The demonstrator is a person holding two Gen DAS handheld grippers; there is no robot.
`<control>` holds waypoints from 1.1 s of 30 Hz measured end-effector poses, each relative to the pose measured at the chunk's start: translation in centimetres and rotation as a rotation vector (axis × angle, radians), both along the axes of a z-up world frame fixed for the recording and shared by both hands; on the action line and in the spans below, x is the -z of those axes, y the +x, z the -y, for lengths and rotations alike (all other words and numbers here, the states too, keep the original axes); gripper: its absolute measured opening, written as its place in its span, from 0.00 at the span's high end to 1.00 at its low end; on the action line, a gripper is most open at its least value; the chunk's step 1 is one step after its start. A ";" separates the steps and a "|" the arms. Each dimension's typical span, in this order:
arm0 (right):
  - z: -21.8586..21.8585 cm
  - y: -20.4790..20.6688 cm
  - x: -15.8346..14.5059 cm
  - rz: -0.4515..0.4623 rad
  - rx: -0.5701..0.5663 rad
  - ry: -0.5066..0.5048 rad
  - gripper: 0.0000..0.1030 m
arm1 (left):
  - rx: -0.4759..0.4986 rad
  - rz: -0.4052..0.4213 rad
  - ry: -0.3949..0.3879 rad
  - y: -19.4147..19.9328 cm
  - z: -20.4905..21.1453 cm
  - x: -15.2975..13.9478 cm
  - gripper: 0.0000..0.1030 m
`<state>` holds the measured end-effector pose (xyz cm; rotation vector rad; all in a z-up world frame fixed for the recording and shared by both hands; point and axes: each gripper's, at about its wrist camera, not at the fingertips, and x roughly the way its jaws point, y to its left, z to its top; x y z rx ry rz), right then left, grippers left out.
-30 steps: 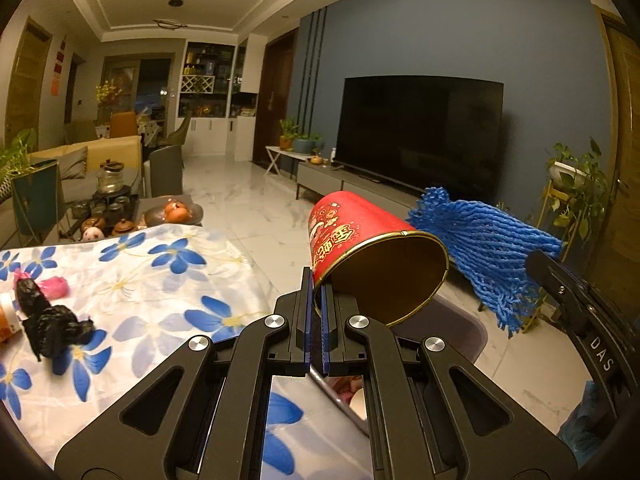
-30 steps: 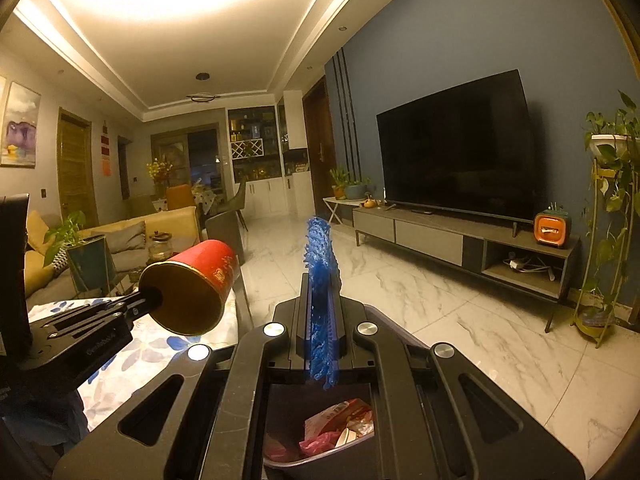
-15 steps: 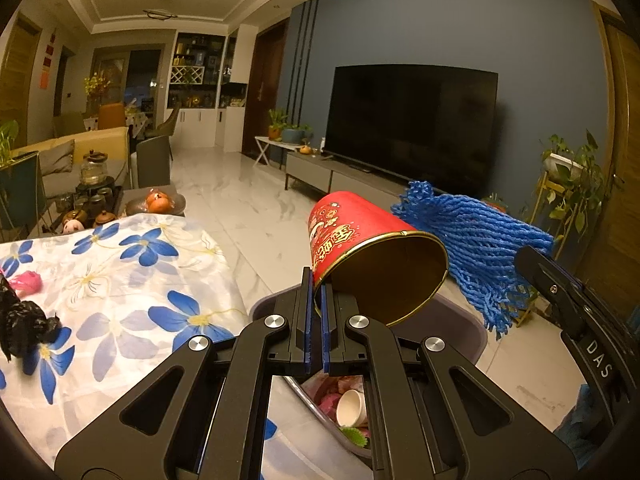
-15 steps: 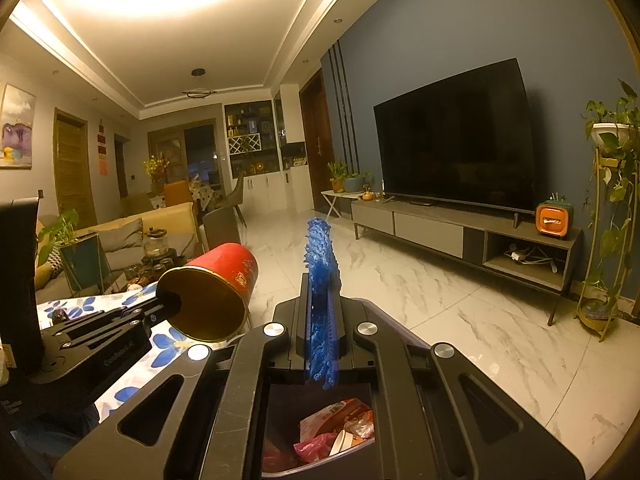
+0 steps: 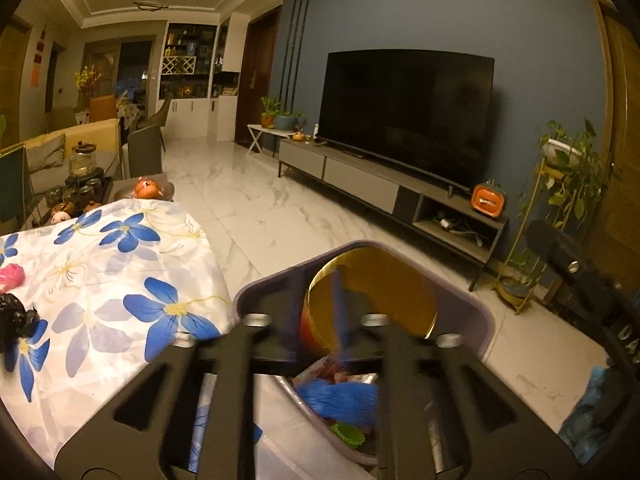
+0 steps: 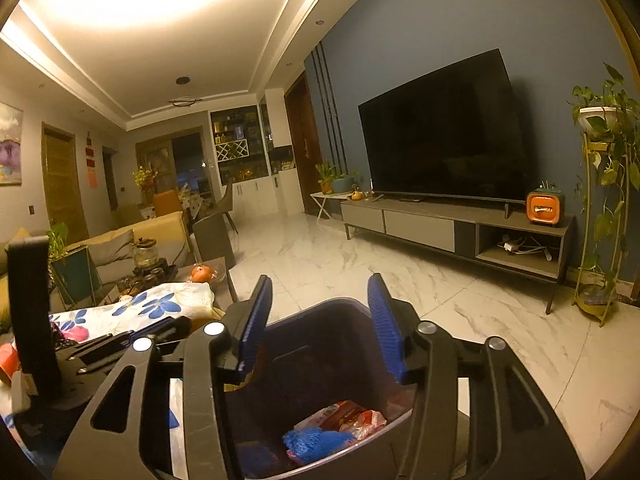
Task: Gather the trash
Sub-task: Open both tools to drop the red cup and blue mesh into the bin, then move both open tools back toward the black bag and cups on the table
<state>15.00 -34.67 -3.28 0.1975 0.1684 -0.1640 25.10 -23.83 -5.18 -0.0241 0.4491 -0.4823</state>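
Since the earlier frames both grippers have let go: the blue foam net (image 6: 318, 444) that the right gripper (image 6: 320, 324) pinched now lies in the trash bin (image 6: 344, 308), and the red cup (image 5: 372, 304) that the left gripper (image 5: 338, 320) clamped by its rim is loose, blurred, its gold mouth facing the camera over the bin opening. Right fingers (image 6: 386, 328) stand wide apart with nothing between them, blue pads facing each other above the bin; left fingers are smeared by motion in the left wrist view, yet they appear parted, the cup showing between them, though whether a pad touches the cup I cannot tell. Below the cup, near the bottom of the bin, the net sits beside red and white wrappers (image 6: 348, 418) and a green scrap (image 5: 350, 434). Left of the bin the flowered tablecloth (image 5: 120, 280) carries a knotted black bag (image 5: 14, 322) and a pink object (image 5: 10, 274) at its left edge; farther left stands a low table with a fruit dish (image 5: 150, 190). On the far right the television (image 5: 408, 112) hangs over its long cabinet (image 5: 360, 184), with an orange box (image 5: 488, 202) on top and a trailing plant (image 5: 568, 168) on a stand at the right.
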 end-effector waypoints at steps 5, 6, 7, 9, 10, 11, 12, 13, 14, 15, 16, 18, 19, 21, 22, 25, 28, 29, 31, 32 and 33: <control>-1.0 -0.9 -0.3 0.010 -0.006 -0.019 0.38 | -0.050 0.004 -0.022 -0.7 -1.8 0.2 0.30; -1.1 -0.9 -0.3 0.010 -0.010 -0.018 0.35 | -0.061 0.007 -0.021 -0.9 -2.2 0.2 0.24; -1.4 -1.1 -0.3 0.012 -0.016 -0.018 0.31 | -0.086 0.014 -0.018 -1.3 -2.9 0.1 0.22; -1.6 -1.2 -0.4 0.011 -0.023 -0.023 0.26 | -0.117 0.028 -0.012 -1.9 -4.1 0.0 0.16; -1.9 -1.3 -0.4 0.009 -0.030 -0.028 0.24 | -0.135 0.036 -0.005 -2.2 -4.7 -0.1 0.15; -2.1 -1.3 -0.4 0.009 -0.034 -0.031 0.23 | -0.156 0.041 0.001 -2.5 -5.3 -0.2 0.13; -2.3 -1.4 -0.4 0.006 -0.038 -0.033 0.21 | -0.177 0.047 0.002 -2.9 -6.1 -0.2 0.11; -2.6 -1.4 -0.4 0.003 -0.046 -0.034 0.20 | -0.188 0.050 0.000 -3.3 -6.7 -0.3 0.10; -3.0 -1.4 -0.4 0.001 -0.053 -0.034 0.19 | -0.199 0.052 -0.003 -3.6 -7.3 -0.4 0.09; -3.1 -1.5 -0.4 -0.001 -0.057 -0.033 0.18 | -0.216 0.056 -0.003 -4.0 -8.0 -0.5 0.08; -3.4 -1.5 -0.4 -0.004 -0.062 -0.033 0.18 | -0.227 0.061 -0.002 -4.5 -8.6 -0.6 0.07; -4.0 -1.5 -0.5 -0.008 -0.072 -0.034 0.18 | -0.252 0.074 0.014 -5.4 -9.8 -0.8 0.07; -4.0 -1.5 -0.6 -0.009 -0.075 -0.034 0.18 | -0.266 0.083 0.022 -5.8 -10.4 -0.9 0.07; -4.5 -1.6 -0.6 -0.013 -0.084 -0.033 0.18 | -0.295 0.095 0.032 -6.7 -11.8 -1.1 0.06; -4.8 -1.6 -0.6 -0.016 -0.089 -0.031 0.18 | -0.310 0.100 0.033 -7.1 -12.3 -1.2 0.06; -5.6 -1.6 -0.6 -0.028 -0.106 -0.026 0.18 | -0.370 0.104 0.039 -8.3 -14.6 -1.3 0.06; -6.5 -1.5 -0.5 -0.038 -0.127 -0.022 0.17 | -0.429 0.095 0.050 -8.9 -16.7 -1.3 0.06; -7.0 -1.5 -0.5 -0.040 -0.134 -0.023 0.17 | -0.445 0.088 0.050 -9.1 -17.3 -1.2 0.06; -7.7 -1.3 -0.6 -0.042 -0.147 -0.023 0.16 | -0.482 0.078 0.045 -9.6 -19.0 -1.2 0.06; -7.9 -1.3 -0.6 -0.043 -0.154 -0.024 0.16 | -0.493 0.076 0.047 -9.6 -19.4 -1.3 0.06; -8.4 -1.2 -0.6 -0.044 -0.161 -0.027 0.16 | -0.513 0.076 0.049 -9.9 -20.1 -1.3 0.06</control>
